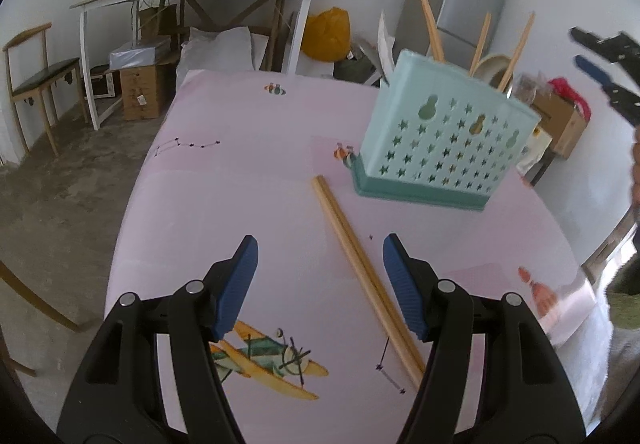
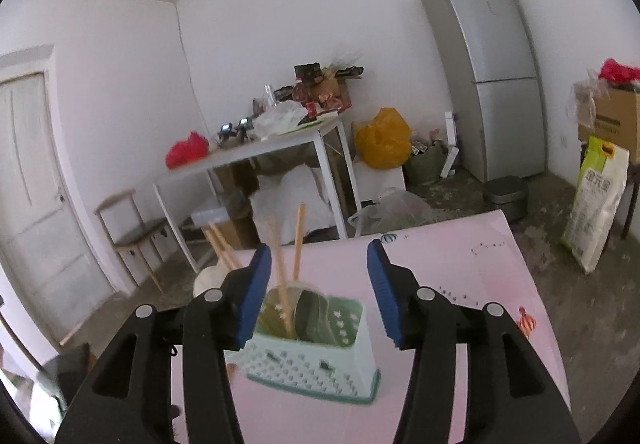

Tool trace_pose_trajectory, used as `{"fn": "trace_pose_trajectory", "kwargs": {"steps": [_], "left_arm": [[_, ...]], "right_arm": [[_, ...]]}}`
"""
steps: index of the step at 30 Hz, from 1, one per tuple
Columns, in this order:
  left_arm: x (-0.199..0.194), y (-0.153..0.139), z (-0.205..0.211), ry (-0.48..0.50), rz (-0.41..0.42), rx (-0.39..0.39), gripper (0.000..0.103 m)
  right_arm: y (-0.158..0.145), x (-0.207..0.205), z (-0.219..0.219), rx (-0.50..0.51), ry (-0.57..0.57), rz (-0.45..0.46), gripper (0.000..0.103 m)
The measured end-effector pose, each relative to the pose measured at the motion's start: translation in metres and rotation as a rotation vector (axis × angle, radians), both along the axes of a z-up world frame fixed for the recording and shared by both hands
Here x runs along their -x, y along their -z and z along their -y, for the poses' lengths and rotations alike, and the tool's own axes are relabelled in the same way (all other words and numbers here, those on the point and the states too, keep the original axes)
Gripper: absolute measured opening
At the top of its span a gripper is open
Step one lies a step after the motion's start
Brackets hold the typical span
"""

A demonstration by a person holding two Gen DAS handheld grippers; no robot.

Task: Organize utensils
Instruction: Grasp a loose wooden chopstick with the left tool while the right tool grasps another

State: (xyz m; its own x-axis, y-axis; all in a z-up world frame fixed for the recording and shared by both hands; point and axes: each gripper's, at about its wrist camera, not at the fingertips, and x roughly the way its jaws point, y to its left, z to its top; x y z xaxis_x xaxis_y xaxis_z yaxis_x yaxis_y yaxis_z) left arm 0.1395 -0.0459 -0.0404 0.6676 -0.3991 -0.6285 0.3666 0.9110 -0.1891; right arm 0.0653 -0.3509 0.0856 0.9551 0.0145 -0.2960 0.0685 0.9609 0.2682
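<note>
My right gripper [image 2: 318,290] gapes empty above the holder [image 2: 316,360]; its chopsticks [image 2: 284,284] blur. My left gripper [image 1: 320,276] is open too, the table pair [image 1: 360,264] at five o'clock, ends hidden behind a finger.

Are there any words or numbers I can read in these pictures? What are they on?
None can be read.
White sack: big green characters, too blurred to read.
Fridge: blue label at the top, too small to read.
Cardboard box: dark print, blurred.
Tablecloth: only drawings, no words.
</note>
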Motion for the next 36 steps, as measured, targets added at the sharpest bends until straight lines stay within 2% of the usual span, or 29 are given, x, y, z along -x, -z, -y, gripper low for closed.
{"fn": "trace_pose_trajectory", "kwargs": {"steps": [3, 6, 9, 13, 16, 20, 25, 28, 30, 36], "left_arm": [[0.001, 0.007, 0.007, 0.010, -0.010, -0.058, 0.062], [0.001, 0.012, 0.011, 0.015, -0.020, -0.092, 0.061], [0.002, 0.019, 0.018, 0.021, -0.030, -0.136, 0.061], [0.002, 0.025, 0.025, 0.039, -0.051, -0.161, 0.061], [0.001, 0.030, 0.026, 0.044, -0.060, -0.181, 0.062], [-0.006, 0.035, 0.028, 0.024, -0.071, -0.181, 0.063], [-0.009, 0.039, 0.028, -0.001, -0.057, -0.228, 0.063], [-0.012, 0.035, 0.024, 0.001, -0.087, -0.149, 0.063], [-0.012, 0.031, 0.024, 0.006, -0.087, -0.124, 0.063], [-0.006, 0.035, 0.044, 0.045, -0.051, -0.221, 0.063]], "right_arm": [[0.013, 0.016, -0.007, -0.011, -0.022, -0.031, 0.049], [0.043, 0.018, -0.023, -0.028, -0.085, -0.141, 0.049], [0.086, 0.015, -0.042, -0.083, -0.160, -0.281, 0.049], [0.122, 0.012, -0.066, -0.095, -0.223, -0.405, 0.049], [0.136, 0.009, -0.079, -0.093, -0.249, -0.452, 0.049], [0.141, 0.007, -0.087, -0.085, -0.262, -0.476, 0.049], [0.142, 0.003, -0.087, -0.089, -0.264, -0.495, 0.049], [0.144, 0.000, -0.092, -0.088, -0.272, -0.502, 0.049], [0.146, -0.002, -0.094, -0.092, -0.279, -0.504, 0.049], [0.146, -0.009, -0.106, -0.078, -0.286, -0.502, 0.049]]}}
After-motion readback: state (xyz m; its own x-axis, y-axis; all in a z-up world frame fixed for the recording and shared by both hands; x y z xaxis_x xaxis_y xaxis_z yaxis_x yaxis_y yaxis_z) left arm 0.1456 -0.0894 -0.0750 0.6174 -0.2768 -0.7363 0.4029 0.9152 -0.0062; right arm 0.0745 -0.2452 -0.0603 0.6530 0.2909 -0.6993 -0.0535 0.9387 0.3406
